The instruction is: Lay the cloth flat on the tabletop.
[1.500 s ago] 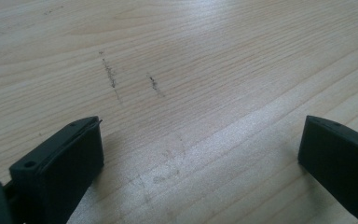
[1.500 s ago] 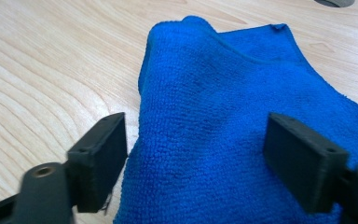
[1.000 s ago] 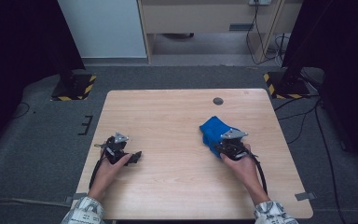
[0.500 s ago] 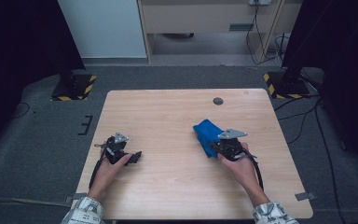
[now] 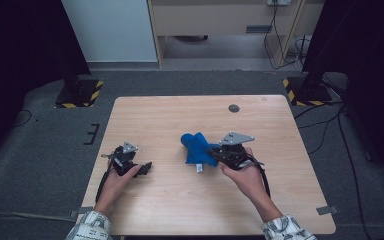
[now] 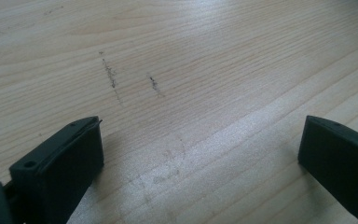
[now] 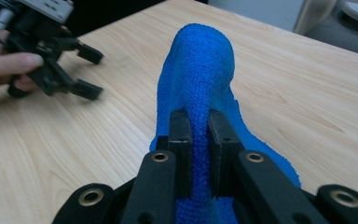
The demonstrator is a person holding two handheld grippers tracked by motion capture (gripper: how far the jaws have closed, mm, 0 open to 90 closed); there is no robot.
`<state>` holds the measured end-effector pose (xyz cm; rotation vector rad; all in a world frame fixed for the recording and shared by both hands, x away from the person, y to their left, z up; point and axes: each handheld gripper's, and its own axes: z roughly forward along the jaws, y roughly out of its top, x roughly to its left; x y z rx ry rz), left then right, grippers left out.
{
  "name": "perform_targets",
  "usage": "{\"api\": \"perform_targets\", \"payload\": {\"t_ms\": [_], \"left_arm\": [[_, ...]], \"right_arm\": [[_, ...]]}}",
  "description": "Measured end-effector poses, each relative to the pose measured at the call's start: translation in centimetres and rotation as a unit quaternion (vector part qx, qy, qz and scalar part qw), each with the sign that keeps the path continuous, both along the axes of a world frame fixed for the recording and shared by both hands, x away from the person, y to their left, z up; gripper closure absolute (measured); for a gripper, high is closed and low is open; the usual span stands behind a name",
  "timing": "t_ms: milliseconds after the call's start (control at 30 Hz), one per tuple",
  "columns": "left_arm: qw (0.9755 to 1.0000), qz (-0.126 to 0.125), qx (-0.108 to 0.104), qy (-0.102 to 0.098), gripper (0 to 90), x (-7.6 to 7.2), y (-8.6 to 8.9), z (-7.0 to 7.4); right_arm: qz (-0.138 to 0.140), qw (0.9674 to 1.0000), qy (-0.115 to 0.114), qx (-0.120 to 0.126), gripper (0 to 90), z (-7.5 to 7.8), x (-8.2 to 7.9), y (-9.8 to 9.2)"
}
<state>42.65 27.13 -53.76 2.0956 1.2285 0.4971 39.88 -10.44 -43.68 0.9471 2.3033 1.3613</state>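
A: What was the right gripper (image 7: 199, 154) doing?

B: Its jaws had just been closing, and they pinched a fold of the blue cloth (image 7: 200, 88) between the pads. In the right gripper view the terry bulged up past the jaw tips in a hump. From above, the right gripper (image 5: 219, 154) sat at the cloth's (image 5: 196, 148) right edge, near the middle of the worktop (image 5: 170, 112).

A: So which step was that, would you say?

B: The lift, I judged. The grip looked made, and part of the cloth was raised while its lower edge seemed to rest on the wood.

A: And the left gripper (image 5: 139, 167)?

B: Its jaws were spread wide with nothing between them, down by the near left of the worktop (image 6: 177, 60), well apart from the cloth. You could see it in the right gripper view too (image 7: 81, 70), held in a hand (image 7: 9, 65).

A: What would the next move call for?

B: Probably carrying the pinched fold over or across without letting it slip, and bringing the left gripper in to take another edge if the cloth was to be folded or spread.
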Motion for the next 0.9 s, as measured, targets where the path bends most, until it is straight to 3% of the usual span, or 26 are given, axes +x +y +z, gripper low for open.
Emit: {"api": "perform_targets", "payload": {"t_ms": [167, 267, 300, 333, 367, 467, 567, 633, 767, 800, 833, 867, 900], "left_arm": [[1.0, 0.0, 0.001, 0.0, 0.0, 0.0, 0.0, 0.0], [1.0, 0.0, 0.001, 0.0, 0.0, 0.0, 0.0, 0.0], [1.0, 0.0, 0.001, 0.0, 0.0, 0.0, 0.0, 0.0], [1.0, 0.0, 0.001, 0.0, 0.0, 0.0, 0.0, 0.0], [1.0, 0.0, 0.001, 0.0, 0.0, 0.0, 0.0, 0.0], [1.0, -0.001, 0.001, -0.001, 0.0, -0.1, 0.0, 0.0], [1.0, -0.003, 0.0, -0.003, 1.0, -0.3, -0.1, 0.1], [1.0, -0.003, 0.0, -0.004, 3.9, -0.5, -0.2, 0.2], [0.9999, -0.01, -0.001, -0.008, 7.9, -1.2, -0.5, 0.6], [0.9999, -0.01, -0.001, -0.008, 8.6, -1.2, -0.5, 0.6], [0.9998, -0.009, -0.007, -0.014, 9.4, -1.6, -0.7, 0.9], [0.9998, -0.009, -0.007, -0.014, 9.7, -1.6, -0.7, 0.9], [0.9997, -0.007, -0.015, -0.02, 10.5, -2.0, -0.8, 1.3]], "right_arm": [[0.011, 0.9999, 0.003, 0.008, 81.9, 0.6, -0.2, 1.5], [0.018, 0.9996, 0.017, -0.014, 81.4, -1.3, 0.2, 3.4], [0.018, 0.9996, 0.017, -0.014, 81.4, -1.3, 0.2, 3.4], [0.02, 0.9989, 0.028, -0.033, 81.2, -2.9, 0.6, 4.5], [0.02, 0.9989, 0.028, -0.033, 81.2, -2.9, 0.6, 4.5], [0.02, 0.997, 0.046, -0.059, 79.9, -5.7, 1.2, 6.1], [0.018, 0.9959, 0.055, -0.069, 77.4, -6.8, 1.6, 6.6], [0.017, 0.9956, 0.056, -0.073, 73.2, -7.0, 1.7, 6.6], [0.013, 0.9962, 0.056, -0.066, 55.4, -6.4, 1.6, 6.3], [0.013, 0.9962, 0.056, -0.066, 55.4, -6.4, 1.6, 6.3], [0.006, 0.9967, 0.045, -0.067, 45.4, -5.7, 1.3, 5.9], [0.006, 0.9967, 0.045, -0.067, 45.4, -5.7, 1.3, 5.9], [0.004, 0.9973, 0.034, -0.065, 38.0, -5.1, 1.0, 5.5]]}}
